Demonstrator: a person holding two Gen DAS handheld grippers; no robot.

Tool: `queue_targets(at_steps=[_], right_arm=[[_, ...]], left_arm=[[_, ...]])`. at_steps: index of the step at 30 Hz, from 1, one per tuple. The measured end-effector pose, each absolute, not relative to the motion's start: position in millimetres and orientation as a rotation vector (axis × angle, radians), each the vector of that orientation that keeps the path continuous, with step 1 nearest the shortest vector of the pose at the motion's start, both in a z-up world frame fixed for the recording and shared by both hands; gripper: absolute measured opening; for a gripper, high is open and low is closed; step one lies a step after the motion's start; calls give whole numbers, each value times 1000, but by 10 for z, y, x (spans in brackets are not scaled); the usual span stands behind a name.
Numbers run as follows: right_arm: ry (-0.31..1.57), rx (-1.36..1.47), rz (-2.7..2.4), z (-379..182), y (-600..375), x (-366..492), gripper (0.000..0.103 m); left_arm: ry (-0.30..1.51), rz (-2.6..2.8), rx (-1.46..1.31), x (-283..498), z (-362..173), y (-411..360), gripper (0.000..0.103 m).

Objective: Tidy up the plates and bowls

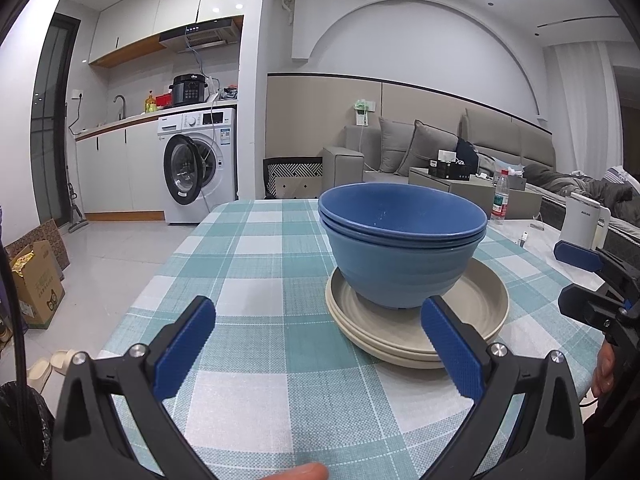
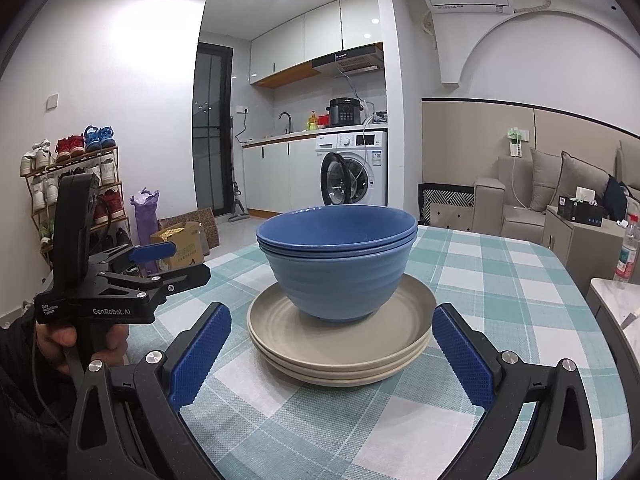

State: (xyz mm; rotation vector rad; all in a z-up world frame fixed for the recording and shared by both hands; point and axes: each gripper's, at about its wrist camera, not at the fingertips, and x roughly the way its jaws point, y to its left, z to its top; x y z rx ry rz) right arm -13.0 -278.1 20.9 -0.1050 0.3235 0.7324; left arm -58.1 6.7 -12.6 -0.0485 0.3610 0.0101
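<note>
A stack of nested blue bowls stands upright on a stack of beige plates on the checked tablecloth; the bowls and plates also show in the right wrist view. My left gripper is open and empty, just left of and in front of the plates. My right gripper is open and empty, its jaws standing either side of the plates' near edge. The right gripper appears at the left view's right edge, and the left gripper at the right view's left.
The teal checked table ends at the left above the tiled floor. A white kettle and a water bottle stand at the right. A cardboard box, a shoe rack and a washing machine lie beyond.
</note>
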Motion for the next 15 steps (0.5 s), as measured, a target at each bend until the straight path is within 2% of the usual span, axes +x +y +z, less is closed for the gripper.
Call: queue_targets(at_steps=[15], right_arm=[[323,-120,741,196,-2755,-135,102]], left_arm=[[364,9,-43,-574,-127,53,103]])
